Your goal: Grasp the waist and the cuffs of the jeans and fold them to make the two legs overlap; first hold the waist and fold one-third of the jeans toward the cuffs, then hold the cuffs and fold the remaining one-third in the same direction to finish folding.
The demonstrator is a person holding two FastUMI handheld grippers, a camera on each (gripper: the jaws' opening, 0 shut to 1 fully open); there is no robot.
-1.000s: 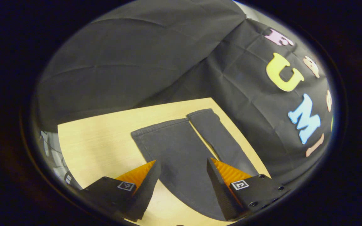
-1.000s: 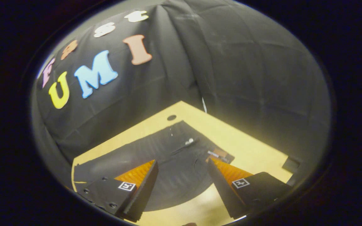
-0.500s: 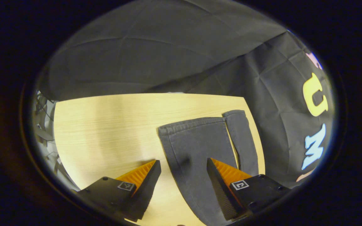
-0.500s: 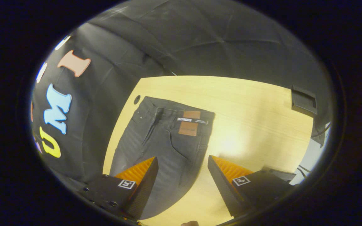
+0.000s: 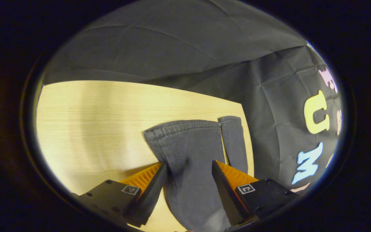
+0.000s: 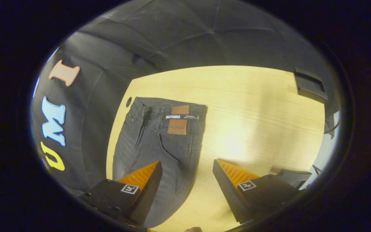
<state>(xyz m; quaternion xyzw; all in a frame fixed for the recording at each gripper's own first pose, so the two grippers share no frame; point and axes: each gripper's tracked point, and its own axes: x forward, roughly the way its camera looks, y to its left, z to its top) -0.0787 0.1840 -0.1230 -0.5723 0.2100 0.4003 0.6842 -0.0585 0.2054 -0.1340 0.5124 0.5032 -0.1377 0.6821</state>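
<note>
Now: both grippers spread above flat jeans

Laid flat on light wooden table [image 5: 92, 109]: dark grey denim jeans [image 5: 192, 151], legs side by side, cuffs [image 5: 185, 125] toward far table edge in left gripper view. Left gripper [image 5: 187, 167] parted wide, gripping nothing, poised over nearer leg just short of its cuff. Waist [image 6: 169, 108] with brown leather patch [image 6: 177, 126] seen in right gripper view. Right gripper [image 6: 187, 167] likewise spread wide, empty, straddling hip-side edge of jeans. Black rectangular block [image 6: 311, 85] near far table corner.

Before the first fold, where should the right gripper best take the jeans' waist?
Probably at the waistband corner beside the leather patch, coming from the bare table side. The jeans lie flat there, and the right gripper is open above them.
</note>
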